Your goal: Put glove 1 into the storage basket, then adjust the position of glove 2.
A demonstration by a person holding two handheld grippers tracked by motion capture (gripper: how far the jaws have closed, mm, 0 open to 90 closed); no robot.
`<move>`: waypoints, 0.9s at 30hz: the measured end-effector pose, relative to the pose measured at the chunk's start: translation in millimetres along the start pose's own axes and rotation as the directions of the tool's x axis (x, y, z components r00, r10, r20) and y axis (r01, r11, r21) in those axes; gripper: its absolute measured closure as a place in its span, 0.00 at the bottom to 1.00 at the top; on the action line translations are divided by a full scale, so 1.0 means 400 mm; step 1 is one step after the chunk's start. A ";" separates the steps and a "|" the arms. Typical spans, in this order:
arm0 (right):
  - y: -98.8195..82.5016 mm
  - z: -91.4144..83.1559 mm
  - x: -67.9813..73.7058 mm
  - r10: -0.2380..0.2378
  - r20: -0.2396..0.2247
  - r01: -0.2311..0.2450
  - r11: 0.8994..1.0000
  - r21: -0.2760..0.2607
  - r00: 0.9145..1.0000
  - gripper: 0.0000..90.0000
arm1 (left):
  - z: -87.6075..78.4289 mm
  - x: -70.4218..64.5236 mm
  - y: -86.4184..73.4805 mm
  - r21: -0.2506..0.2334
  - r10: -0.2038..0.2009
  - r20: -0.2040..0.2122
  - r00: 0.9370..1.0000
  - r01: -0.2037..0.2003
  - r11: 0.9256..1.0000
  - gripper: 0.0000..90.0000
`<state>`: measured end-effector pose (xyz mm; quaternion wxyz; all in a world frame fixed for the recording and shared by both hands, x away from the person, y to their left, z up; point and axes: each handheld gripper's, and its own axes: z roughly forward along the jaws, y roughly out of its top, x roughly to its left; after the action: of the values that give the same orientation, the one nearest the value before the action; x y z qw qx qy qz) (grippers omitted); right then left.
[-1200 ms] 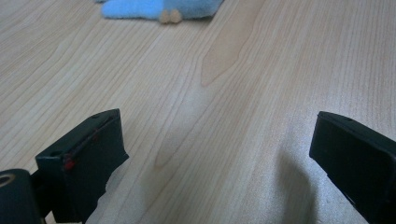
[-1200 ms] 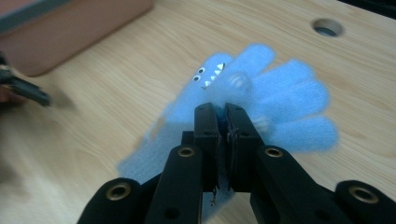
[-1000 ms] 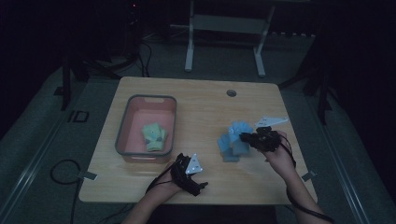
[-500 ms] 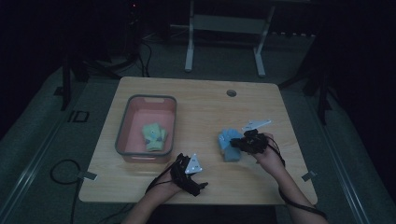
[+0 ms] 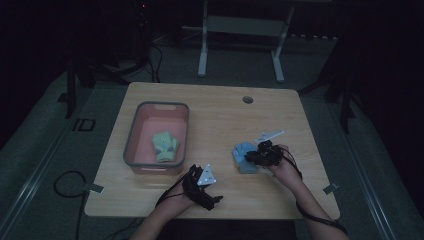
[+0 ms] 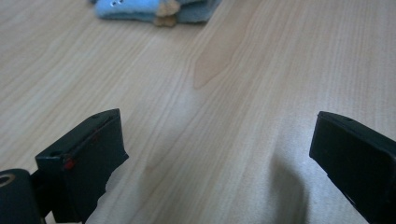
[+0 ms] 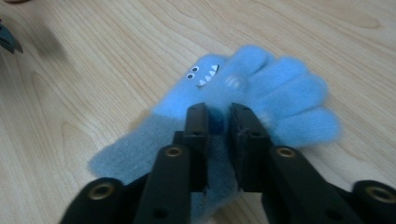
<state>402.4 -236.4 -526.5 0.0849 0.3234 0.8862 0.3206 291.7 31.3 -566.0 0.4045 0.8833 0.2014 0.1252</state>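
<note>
right jaws: they've just been opening a bit, and in the right gripper view there's a narrow gap between them with a fold of the blue glove (image 7: 243, 88) bunched up in it. Can't really tell if the pads are still biting the fabric or have let it go.
right gripper (image 5: 254, 158): low over the glove, jaws pointing left across the bench toward the tub, grey three-cornered plate sticking up behind it.
right hand (image 5: 281, 165): wrapped round the gripper body, forearm coming in from the near edge at the right, cable trailing along the arm.
glove: lying flat on the bench, right of centre and nearer the near edge than the far one. Fuzzy light-blue fingers, greyer cuff end toward the camera.
left jaws: spread wide apart in the left gripper view, bare wood between them, holding nothing.
left gripper (image 5: 204, 186): parked close to the near edge, just right of the tub's near corner, grey plate on top.
left hand (image 5: 189, 192): forearm comes up from the near edge, angled right.
pink tub (image 5: 131, 145): grey-rimmed, left half of the bench, with a green glove (image 5: 165, 146) lying in it.
right gripper view extras: little monster face on the blue glove, two googly eyes and a zigzag toothy mouth. The high view is way too dim for that.
left gripper view extras: the blue glove from the side at the top edge, with small tan bits on it.
high view extras: whole layout, plus the round hole (image 5: 247, 99) near the bench's far edge.
</note>
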 end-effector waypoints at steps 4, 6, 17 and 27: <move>0.000 -0.028 -0.001 0.019 -0.002 -0.019 0.999 -0.036 1.000 0.66 | -0.001 -0.008 0.005 0.005 0.042 -0.036 0.998 -0.042 0.999 0.04; -0.004 -0.044 -0.002 0.029 -0.008 -0.030 0.998 -0.058 1.000 0.59 | -0.003 -0.009 0.010 -0.007 0.019 -0.022 1.000 -0.020 1.000 0.04; -0.045 -0.096 -0.020 0.098 -0.081 -0.107 0.988 -0.109 0.992 0.30 | -0.004 -0.012 0.025 0.026 -0.018 -0.015 1.000 0.018 0.999 0.06; -0.050 -0.100 -0.021 0.097 -0.092 -0.107 0.988 -0.107 0.991 0.20 | -0.003 -0.014 0.032 0.017 -0.027 -0.009 1.000 0.027 0.999 0.06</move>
<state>384.2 -273.7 -508.3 0.0479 0.3488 0.8520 0.3875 289.5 21.9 -555.7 0.3976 0.8833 0.2161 0.1221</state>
